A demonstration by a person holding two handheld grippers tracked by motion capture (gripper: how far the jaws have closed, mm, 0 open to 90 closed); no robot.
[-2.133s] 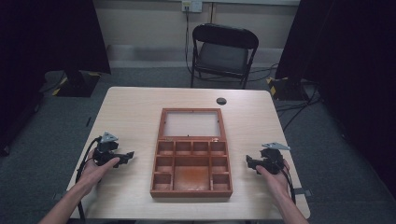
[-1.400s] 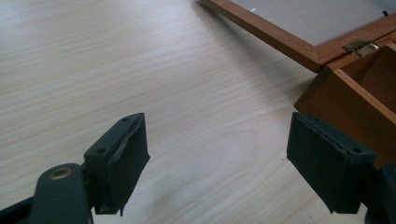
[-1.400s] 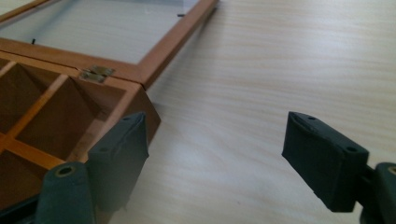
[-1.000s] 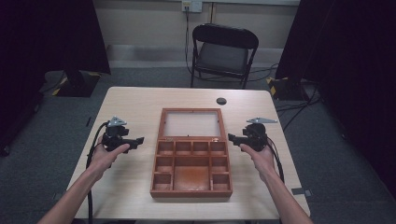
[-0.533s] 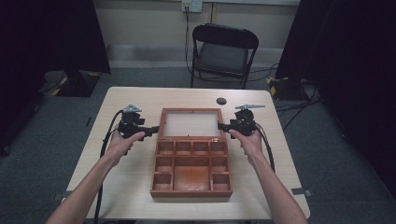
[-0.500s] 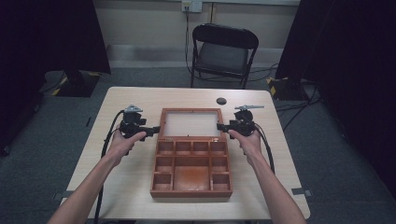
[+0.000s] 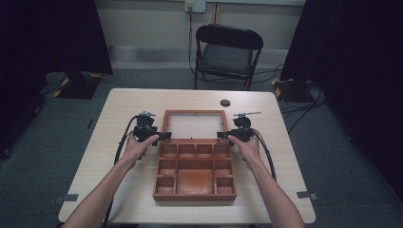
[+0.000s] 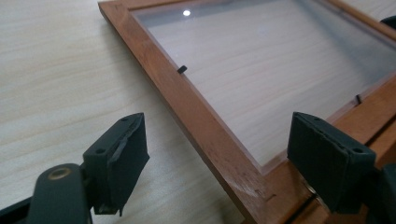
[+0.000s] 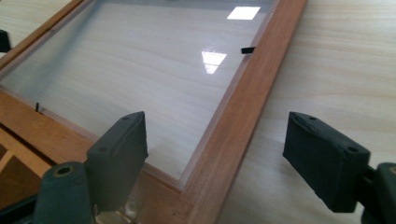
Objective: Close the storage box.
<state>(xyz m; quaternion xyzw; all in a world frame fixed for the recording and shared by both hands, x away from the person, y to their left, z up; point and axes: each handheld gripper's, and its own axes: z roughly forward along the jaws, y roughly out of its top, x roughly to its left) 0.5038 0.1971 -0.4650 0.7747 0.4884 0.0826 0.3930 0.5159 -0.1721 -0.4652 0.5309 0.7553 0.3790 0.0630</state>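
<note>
One wooden compartment box (image 7: 195, 173) with glass lid (image 7: 195, 126), two grippers, left (image 7: 164, 136) and right (image 7: 223, 136), one chair (image 7: 227, 52), one table (image 7: 119, 109)

I'm seeing bare table (image 7: 119, 118) lying open outside both grippers and along the far edge, apart from a small black disc (image 7: 225, 102) near the back. The box (image 7: 195, 194) and its flat-lying lid (image 7: 194, 113) are filling the middle, blocking the straight path between my left gripper (image 7: 164, 136) and right gripper (image 7: 221, 136). A chair (image 7: 228, 52) is standing beyond the table.
</note>
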